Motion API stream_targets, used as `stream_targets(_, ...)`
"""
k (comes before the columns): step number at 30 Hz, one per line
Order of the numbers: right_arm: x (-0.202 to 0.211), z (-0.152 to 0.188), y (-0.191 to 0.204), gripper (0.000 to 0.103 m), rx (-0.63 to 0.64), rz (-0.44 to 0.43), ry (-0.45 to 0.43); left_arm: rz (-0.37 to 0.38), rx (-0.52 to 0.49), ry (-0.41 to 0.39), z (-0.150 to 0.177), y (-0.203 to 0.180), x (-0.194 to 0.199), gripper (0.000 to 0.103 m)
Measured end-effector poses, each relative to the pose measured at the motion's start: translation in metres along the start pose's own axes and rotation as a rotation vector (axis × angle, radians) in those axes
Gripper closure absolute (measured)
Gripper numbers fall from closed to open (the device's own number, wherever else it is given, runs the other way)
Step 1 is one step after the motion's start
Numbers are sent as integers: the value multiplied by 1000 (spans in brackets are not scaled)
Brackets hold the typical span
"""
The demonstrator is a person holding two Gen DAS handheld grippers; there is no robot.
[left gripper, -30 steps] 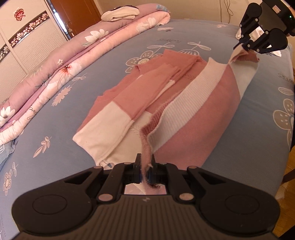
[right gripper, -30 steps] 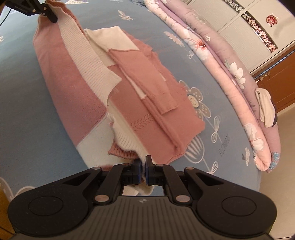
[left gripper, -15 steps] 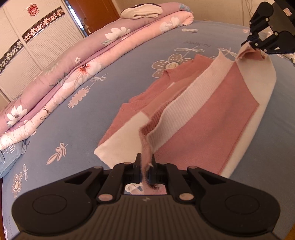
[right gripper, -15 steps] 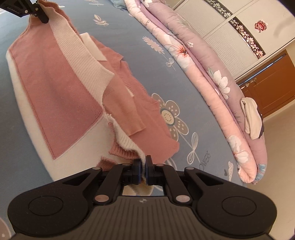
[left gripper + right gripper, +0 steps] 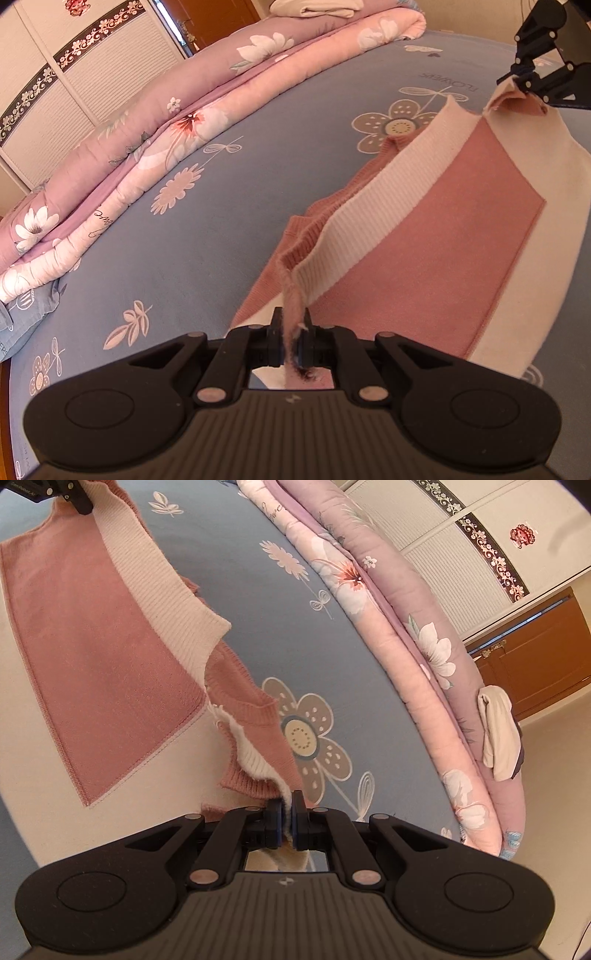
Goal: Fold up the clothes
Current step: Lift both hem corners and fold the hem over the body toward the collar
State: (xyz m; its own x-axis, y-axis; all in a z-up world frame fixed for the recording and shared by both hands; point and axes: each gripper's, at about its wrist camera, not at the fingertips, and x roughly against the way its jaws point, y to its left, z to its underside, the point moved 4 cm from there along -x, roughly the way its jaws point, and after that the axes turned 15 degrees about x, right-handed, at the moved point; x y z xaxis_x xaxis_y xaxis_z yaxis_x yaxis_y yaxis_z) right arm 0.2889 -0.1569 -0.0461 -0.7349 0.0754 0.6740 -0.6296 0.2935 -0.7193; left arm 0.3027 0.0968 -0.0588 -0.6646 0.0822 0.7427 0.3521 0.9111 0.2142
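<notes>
A pink and cream knitted sweater (image 5: 443, 236) lies on the blue flowered bed sheet (image 5: 207, 236), partly folded over itself. My left gripper (image 5: 291, 332) is shut on one corner of its ribbed cream hem and holds it up. My right gripper (image 5: 286, 812) is shut on the other corner of the hem; it also shows at the top right of the left wrist view (image 5: 532, 83). The hem is stretched between them above the rest of the sweater (image 5: 96, 627). The left gripper shows at the top left of the right wrist view (image 5: 74, 498).
A rolled pink and purple flowered quilt (image 5: 184, 110) runs along the far side of the bed, with a cream cloth (image 5: 496, 734) on its end. White wardrobe doors (image 5: 74, 66) and a brown door (image 5: 535, 657) stand behind. A grey pillow corner (image 5: 22, 310) lies at the left.
Both grippers have carried the held hem across the sweater toward the quilt side, folding the lower half over the sleeves, which are now covered. Both stay shut on the hem.
</notes>
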Motion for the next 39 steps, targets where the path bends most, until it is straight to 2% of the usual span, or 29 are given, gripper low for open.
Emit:
stream_targets(5, -28, -7, -13, 97, -12, -6, 26, -19, 11, 23, -15, 8, -26, 99)
stream_targets(14, -69, -10, -13, 97, -2, -26, 69, -41, 20, 78, -28, 8, -68, 97)
stream_targets(21, -80, -15, -25, 97, -22, -2, 61, -74, 40, 68, -34, 14, -79, 97)
stream_targets(34, -108, -29, -18, 97, -7, -48, 76, -94, 44, 156, -20, 19, -97, 96)
stream_targets(39, -116, -28, -26, 97, -60, -89, 72, -100, 54, 170, -22, 20, -99, 95)
